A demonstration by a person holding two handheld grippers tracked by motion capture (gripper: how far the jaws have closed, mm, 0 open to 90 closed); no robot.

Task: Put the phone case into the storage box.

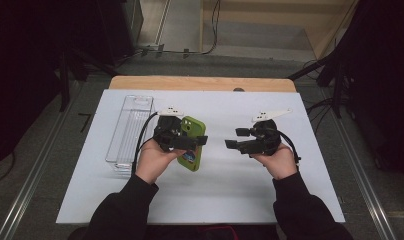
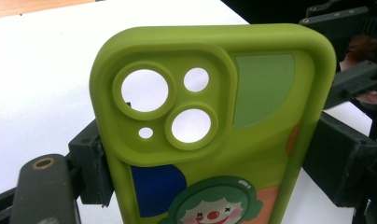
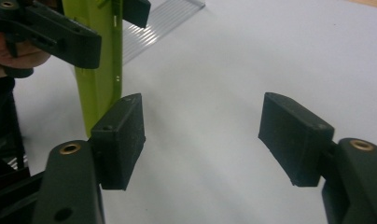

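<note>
Landmark: the white table sheet [image 1: 230,195], which everything below is placed against.
Left gripper [image 1: 182,140]: low over the sheet's left-middle, its jaws pinching the lime-green soft phone case with a clown print [image 1: 192,142] across its width; in the left gripper view a black pad [image 2: 91,168] presses each long edge of the case [image 2: 210,140].
Right gripper [image 1: 240,139]: over the sheet's right-middle, apart from the case, jaws spread with nothing between them; the right gripper view has bare sheet [image 3: 205,116] between its two pads [image 3: 121,140].
Clear ribbed plastic tray [image 1: 130,130]: lying on the sheet's left side, just beyond and left of the held case.
Step in hand: by my reading, the case is held up off the sheet for a two-handed move, perhaps a handover or a flex.
Next move: the right gripper would have to close in level on a free edge of the case.
View differences: the left gripper view gives the camera cut-outs and the clown print; the right gripper view gives the case edge-on [image 3: 100,70], standing upright; the high view gives the tray's place.
</note>
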